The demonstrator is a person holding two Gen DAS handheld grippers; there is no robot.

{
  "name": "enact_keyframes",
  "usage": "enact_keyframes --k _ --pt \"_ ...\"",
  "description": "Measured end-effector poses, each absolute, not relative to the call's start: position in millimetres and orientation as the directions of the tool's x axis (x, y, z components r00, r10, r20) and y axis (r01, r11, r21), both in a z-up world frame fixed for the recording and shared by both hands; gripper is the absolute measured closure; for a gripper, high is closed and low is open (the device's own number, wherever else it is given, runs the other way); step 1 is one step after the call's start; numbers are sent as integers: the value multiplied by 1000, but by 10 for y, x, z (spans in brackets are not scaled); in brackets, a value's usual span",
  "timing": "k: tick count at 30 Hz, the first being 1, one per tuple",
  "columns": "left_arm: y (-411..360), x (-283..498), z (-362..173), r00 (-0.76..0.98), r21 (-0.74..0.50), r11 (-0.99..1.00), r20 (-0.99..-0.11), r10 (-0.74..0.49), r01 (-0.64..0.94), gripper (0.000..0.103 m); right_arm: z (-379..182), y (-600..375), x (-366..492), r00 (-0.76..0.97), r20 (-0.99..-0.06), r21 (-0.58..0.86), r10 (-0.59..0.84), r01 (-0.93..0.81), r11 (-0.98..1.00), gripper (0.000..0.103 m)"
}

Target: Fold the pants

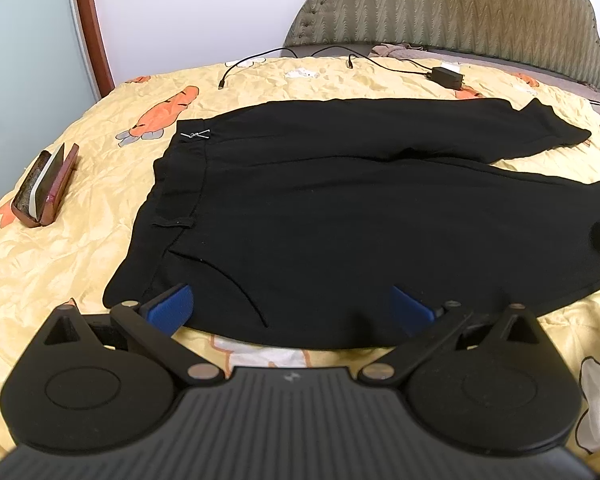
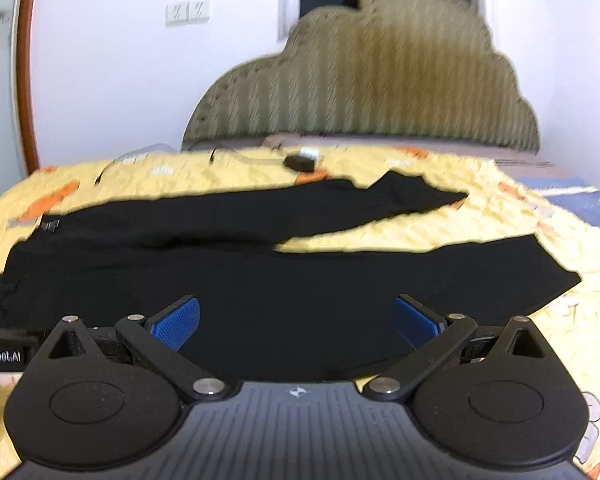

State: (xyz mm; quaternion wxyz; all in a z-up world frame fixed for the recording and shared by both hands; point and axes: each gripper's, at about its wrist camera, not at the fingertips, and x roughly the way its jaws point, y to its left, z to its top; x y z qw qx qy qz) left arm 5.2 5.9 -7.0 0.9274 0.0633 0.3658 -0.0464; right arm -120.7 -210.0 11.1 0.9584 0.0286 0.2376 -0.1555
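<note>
I have the pants (image 1: 340,208) spread flat on the bed (image 1: 80,248), waistband toward my left and the two legs running off to the right, parted in a narrow V near the hems. Nothing has been folded over yet as far as I can see: both legs lie single and side by side, the far one (image 2: 400,196) with its hem slightly rumpled, the near one (image 2: 420,272) smooth. So I judge the task is at its very start.

My left gripper (image 1: 292,308) hangs over the near edge of the pants by the hip, fingers (image 1: 172,308) spread wide, nothing between them. My right gripper (image 2: 298,320) sits further along the near leg, likewise spread and pinching nothing; its view is blurred, so fine detail there escapes me.

What is left, by my reckoning, is everything: take the near edge at two places, lay one leg over the other, then fold the length down once or twice.

A glasses case (image 1: 44,188) lies well left of the waistband, and a charger (image 1: 446,76) with cables (image 1: 244,66) rests beyond the far leg, both apart from the cloth
</note>
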Motion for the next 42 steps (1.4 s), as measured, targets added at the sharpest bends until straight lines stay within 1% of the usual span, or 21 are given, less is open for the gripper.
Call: enact_keyframes --k 2,4,5,7,9,17,23,26,31,36,42 --pt "55 52 -72 726 82 987 -686 -42 135 0 160 -2115 -1287 860 -413 -4 -301 329 944 0" --pt "53 56 -75 725 79 988 -687 -45 135 0 167 -2150 -1304 884 -390 17 -258 287 958 0" --pt "50 55 -77 725 78 987 -687 -47 138 0 162 -2161 -1276 883 -410 27 -228 262 965 0" --pt "50 57 -83 726 80 987 -686 -46 139 0 138 -2187 -1226 868 -446 36 -217 260 965 0" --pt "50 53 -86 726 82 987 -686 -46 140 0 119 -2180 -1215 864 -456 38 -213 258 965 0" --pt "42 46 -92 724 81 987 -689 -48 142 0 91 -2227 -1223 866 -458 64 -202 259 964 0" --pt "42 44 -95 721 74 987 -690 -53 143 0 108 -2216 -1256 870 -425 14 -249 281 959 0" --pt "32 42 -102 720 75 986 -692 -55 147 0 113 -2230 -1267 871 -424 15 -246 278 960 0" --pt "41 51 -112 716 72 986 -696 -57 148 0 78 -2194 -1233 859 -449 -12 -246 269 963 0" --pt "50 58 -112 715 67 987 -697 -60 148 0 68 -2228 -1250 865 -455 36 -210 254 967 0" --pt "35 53 -120 712 65 986 -699 -64 153 0 44 -2247 -1234 857 -466 34 -219 265 964 0"
